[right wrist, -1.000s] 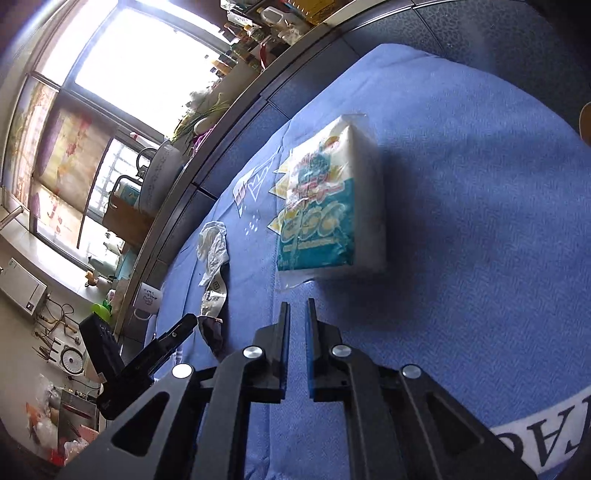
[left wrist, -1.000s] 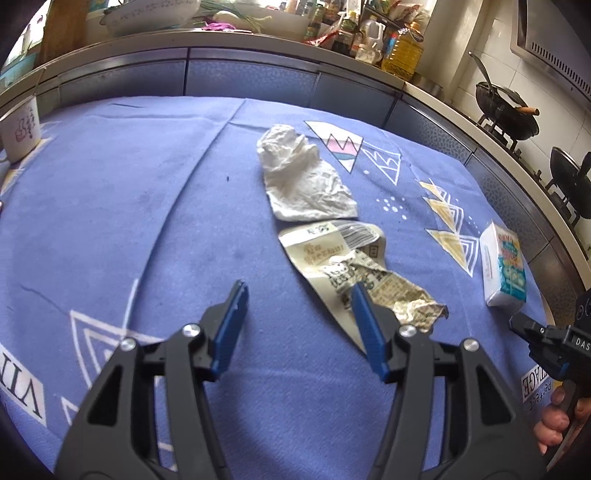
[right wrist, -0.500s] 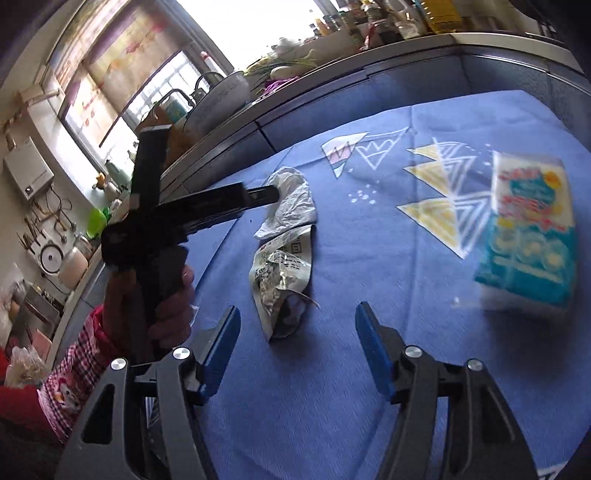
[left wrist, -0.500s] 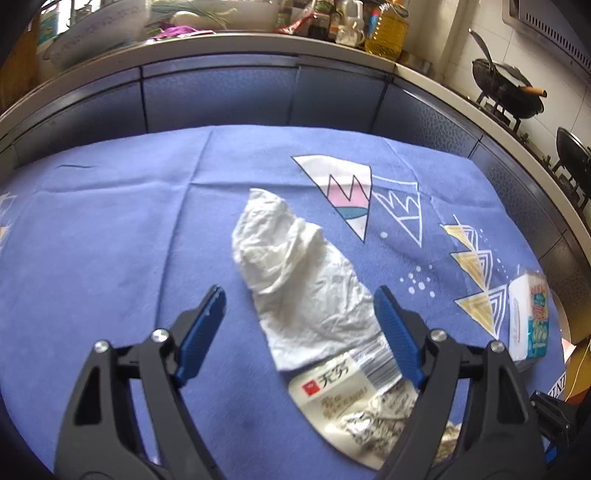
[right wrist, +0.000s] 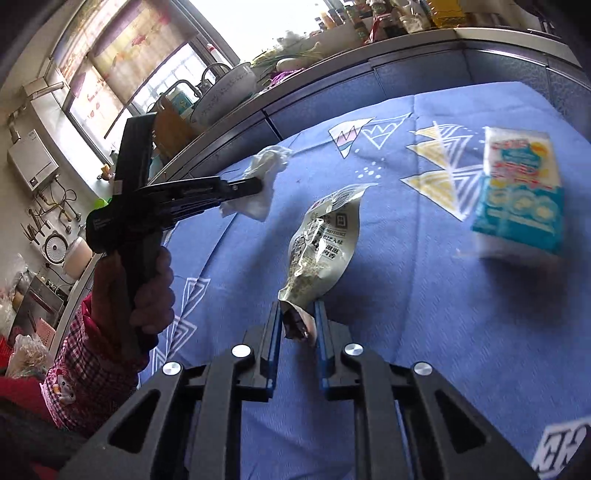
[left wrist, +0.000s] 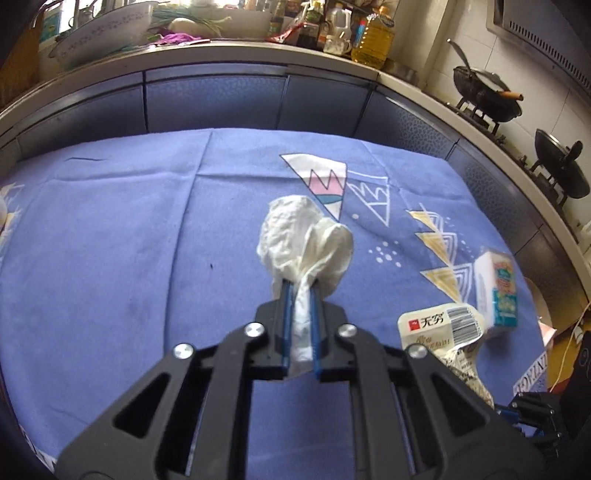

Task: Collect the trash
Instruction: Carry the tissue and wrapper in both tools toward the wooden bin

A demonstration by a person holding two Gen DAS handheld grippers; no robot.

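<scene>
**Both grippers clamped on trash over the blue cloth**

Nearest in the left wrist view, the left gripper (left wrist: 299,295) has its fingers (left wrist: 286,325) pressed tight on a crumpled white tissue (left wrist: 303,240); the tissue's tail is squeezed between the blue pads and its loose bulk fans out ahead toward 12 o'clock. In the right wrist view the same tissue (right wrist: 264,173) hangs at that gripper's tip and appears lifted off the cloth, though the angle makes this hard to confirm.

The right gripper (right wrist: 297,321) has its fingers (right wrist: 275,332) closed in on the torn dark end of an opened snack wrapper (right wrist: 325,236), which stretches away from the tips toward 12 o'clock and lies on the blue tablecloth (right wrist: 443,332). The torn mouth is too dark to show any contents. From the left wrist camera the wrapper (left wrist: 443,328) sits at about 4 o'clock, its printed label and barcode facing up.

Farther out, a sealed pack of tissues (right wrist: 521,192) lies on the cloth at 2 o'clock from the right gripper, well apart from the wrapper. The person's left hand (right wrist: 147,284) grips the handle at 9 o'clock.

Beyond the table (left wrist: 110,258), the kitchen counter (left wrist: 221,51) carries a large white basin (left wrist: 107,33) holding greens, and a bottle of cooking oil (left wrist: 373,40). A wok (left wrist: 487,99) stands on the stove at 2 o'clock.
</scene>
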